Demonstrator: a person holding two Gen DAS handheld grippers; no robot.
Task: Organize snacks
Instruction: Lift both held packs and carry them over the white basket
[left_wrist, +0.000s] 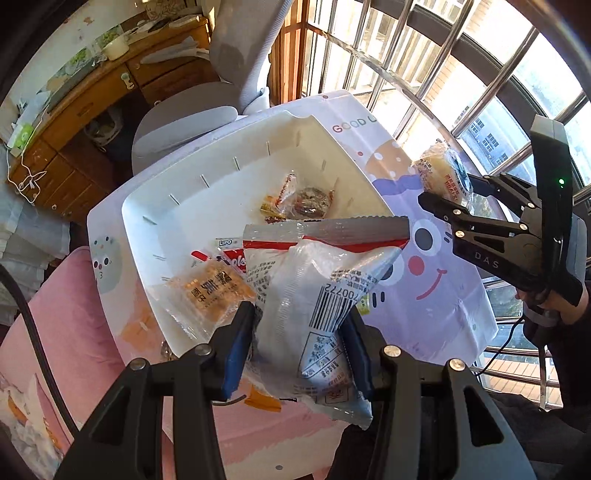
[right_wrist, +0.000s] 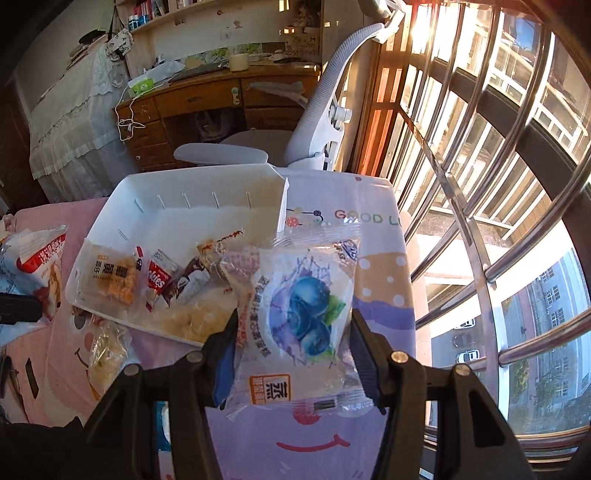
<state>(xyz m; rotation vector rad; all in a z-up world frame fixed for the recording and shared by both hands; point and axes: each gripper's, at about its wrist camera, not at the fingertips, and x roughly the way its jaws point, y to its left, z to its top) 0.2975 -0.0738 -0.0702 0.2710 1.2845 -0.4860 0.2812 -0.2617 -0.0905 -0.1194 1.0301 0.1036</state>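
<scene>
1. Snacks lie in a white tray (left_wrist: 155, 218) on a small desk (left_wrist: 443, 314) covered with a lilac cartoon-face cloth; the tray sits toward the desk's left side in the left wrist view.
2. Inside the tray, from left to right: an orange cracker packet (left_wrist: 212, 291), a red-and-white cookie packet (left_wrist: 229, 258), and a clear-wrapped dark snack (left_wrist: 310, 201) farther back.
3. The left gripper (left_wrist: 301, 325) has its fingers clamped on a white bread packet (left_wrist: 314, 295) with a barcode, held above the tray's near edge.
4. At the right, the right gripper (left_wrist: 448, 192) is held above the desk, its fingers clamped on a blueberry cake packet (right_wrist: 295, 317).
5. In the right wrist view, a loose clear packet (right_wrist: 107, 350) lies on the cloth just outside the tray's near edge.
</scene>
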